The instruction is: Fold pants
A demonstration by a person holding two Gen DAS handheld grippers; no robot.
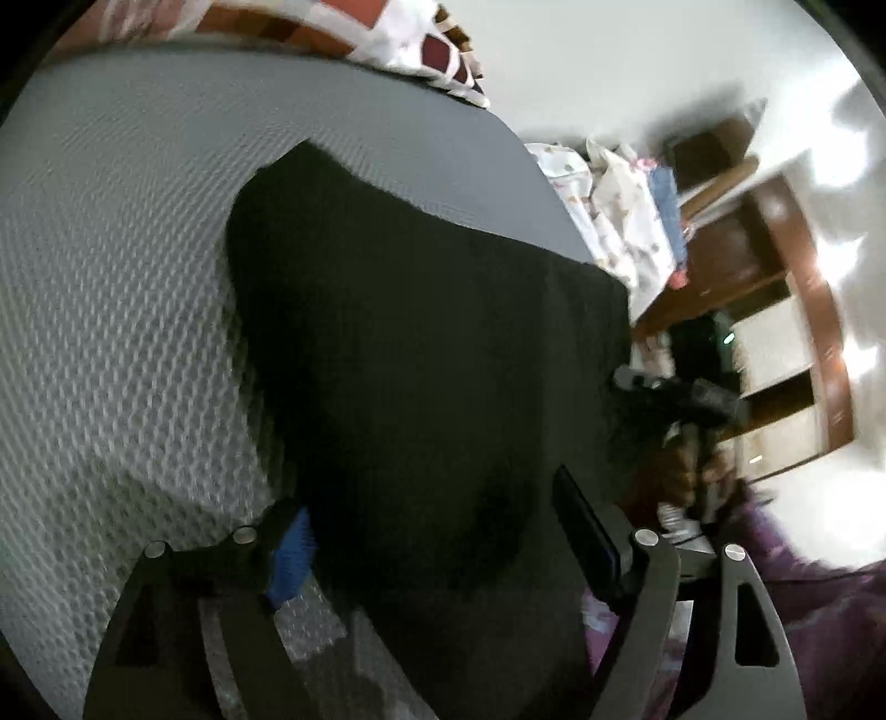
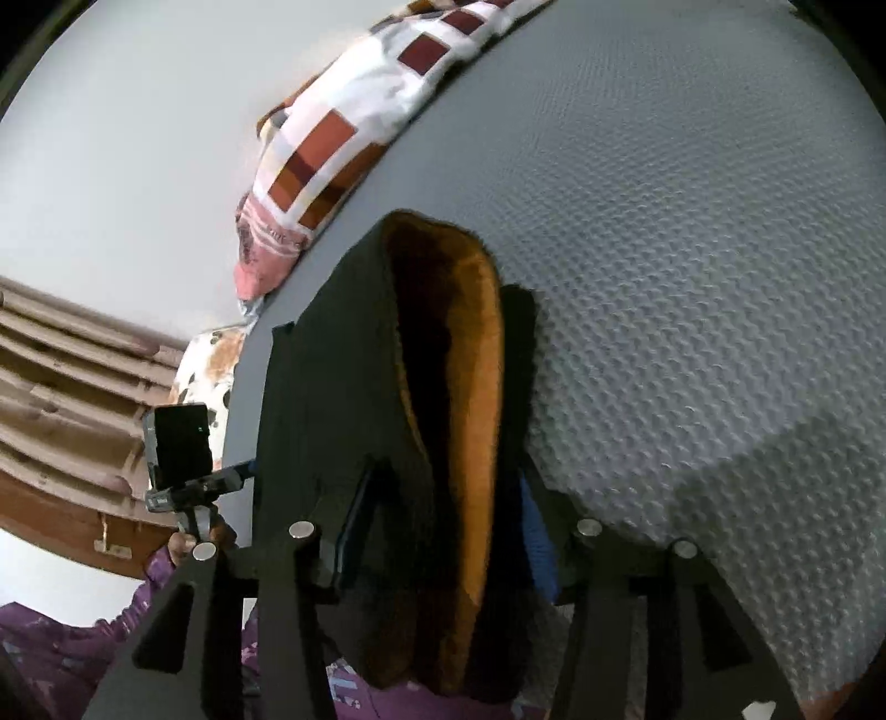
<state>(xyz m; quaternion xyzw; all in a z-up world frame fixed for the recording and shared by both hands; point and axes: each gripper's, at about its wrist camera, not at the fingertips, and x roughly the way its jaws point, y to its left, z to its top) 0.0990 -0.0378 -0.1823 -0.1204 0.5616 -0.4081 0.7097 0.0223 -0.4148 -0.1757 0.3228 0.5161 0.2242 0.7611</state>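
Observation:
Black pants [image 1: 415,332] lie on a grey textured bed [image 1: 111,277], their near end raised toward me. My left gripper [image 1: 432,509] has its jaws wide, with a thick bunch of the black cloth filling the gap from the blue pad [image 1: 290,559] to the other finger. In the right wrist view the pants [image 2: 332,387] show an orange fleece lining [image 2: 482,387] at their opened end. My right gripper [image 2: 448,482] is shut on that end, with cloth packed between both fingers. The two grippers sit close together at the near edge.
A patchwork pillow [image 2: 332,138] lies at the far edge of the bed [image 2: 692,277], also seen as the pillow [image 1: 421,50]. Beside the bed are a pile of printed clothes [image 1: 620,210], brown wooden furniture [image 1: 775,249] and wooden slats [image 2: 66,376]. A purple sleeve [image 1: 803,554] is close by.

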